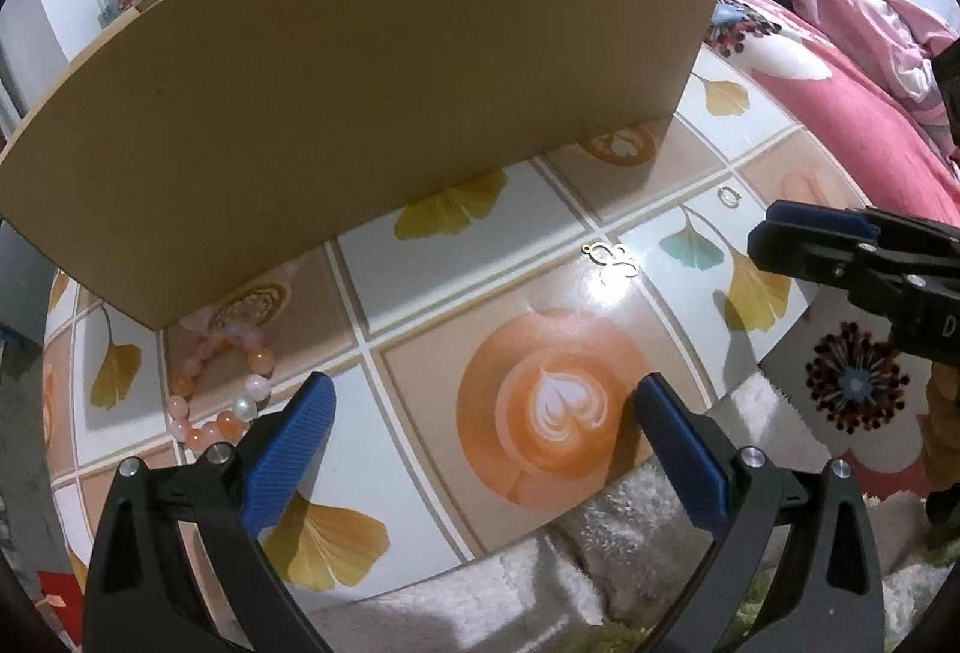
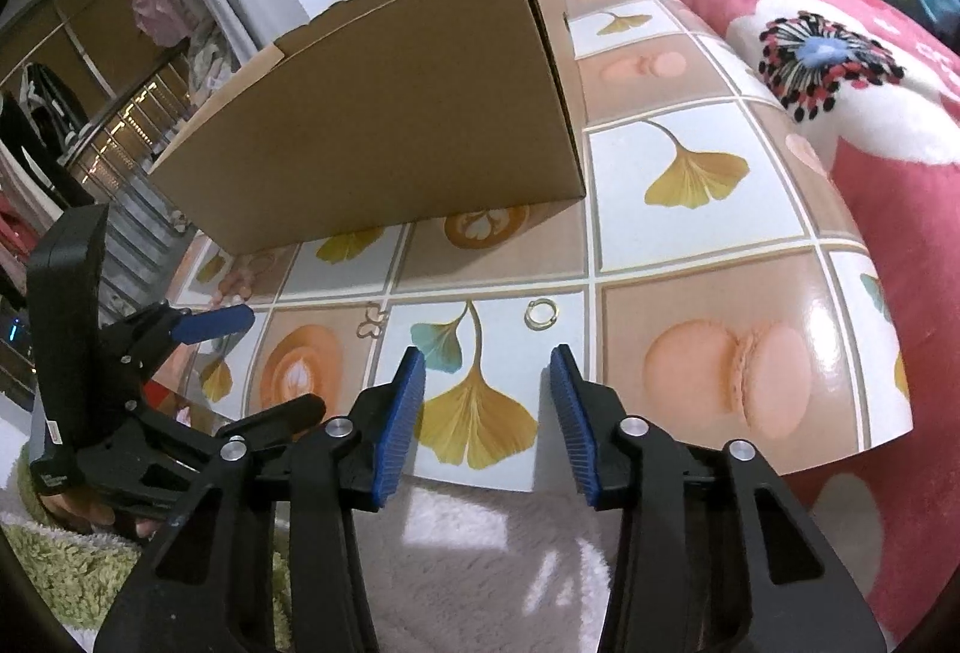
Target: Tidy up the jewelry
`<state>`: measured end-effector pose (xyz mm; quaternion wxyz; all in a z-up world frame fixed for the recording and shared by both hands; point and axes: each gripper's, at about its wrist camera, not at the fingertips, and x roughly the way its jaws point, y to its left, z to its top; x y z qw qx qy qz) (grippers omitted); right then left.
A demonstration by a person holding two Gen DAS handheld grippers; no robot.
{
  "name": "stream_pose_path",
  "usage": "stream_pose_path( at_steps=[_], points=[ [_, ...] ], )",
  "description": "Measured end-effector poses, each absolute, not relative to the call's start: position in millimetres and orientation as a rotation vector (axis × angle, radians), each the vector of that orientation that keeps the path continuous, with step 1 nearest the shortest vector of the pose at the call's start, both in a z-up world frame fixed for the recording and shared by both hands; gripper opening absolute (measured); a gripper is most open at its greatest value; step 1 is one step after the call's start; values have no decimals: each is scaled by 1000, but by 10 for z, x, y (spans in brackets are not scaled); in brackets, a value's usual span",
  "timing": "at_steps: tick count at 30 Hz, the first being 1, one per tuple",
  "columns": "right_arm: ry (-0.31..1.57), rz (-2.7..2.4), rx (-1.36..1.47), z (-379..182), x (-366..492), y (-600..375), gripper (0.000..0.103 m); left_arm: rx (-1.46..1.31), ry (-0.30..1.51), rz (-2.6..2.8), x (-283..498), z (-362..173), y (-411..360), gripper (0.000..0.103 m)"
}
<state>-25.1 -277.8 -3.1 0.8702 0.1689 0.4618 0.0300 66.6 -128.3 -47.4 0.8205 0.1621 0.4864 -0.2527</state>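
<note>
A small ring [image 2: 542,314] lies on the patterned tabletop [image 2: 708,209], just beyond my right gripper [image 2: 489,371], which is open with nothing between its blue pads. A gold butterfly-shaped pendant [image 1: 612,260] lies further left, also seen as the pendant [image 2: 372,321]. A pink and orange bead bracelet [image 1: 222,389] rests by the corner of the cardboard box [image 1: 360,83], left of my left gripper [image 1: 483,401]. That gripper is open and empty above the coffee-cup print. The ring [image 1: 729,195] sits near the right gripper's fingertips [image 1: 780,233].
The tall cardboard box [image 2: 390,125] fills the back of the table. The table's front edge [image 2: 660,467] drops onto a white fluffy rug [image 2: 480,563]. A pink floral blanket [image 2: 840,71] lies along the right side. A hand [image 2: 78,515] holds the left gripper.
</note>
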Motion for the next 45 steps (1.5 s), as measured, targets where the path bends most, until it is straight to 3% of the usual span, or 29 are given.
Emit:
stream_pose_path(
  at_steps=[6,8,12,15,45],
  points=[
    [940,-1,320,28,-247,-2843,40,351,1038,-524,658,-485,-1296,99],
    [936,-25,320,38,-238,-2883,45,353,1040,-523,669,-488,-1297,99],
    [923,-86,335,64,-210,-2992,87,352,1041,-524,680,-487,-1306,99],
    [934,-86,370,54,-153,-3067,95,351,1044,-523,685,-493,-1311,99],
    [957,-25,593,-46,-126,-3325,95,359,1055,-516,688,-497,-1339,99]
  ],
)
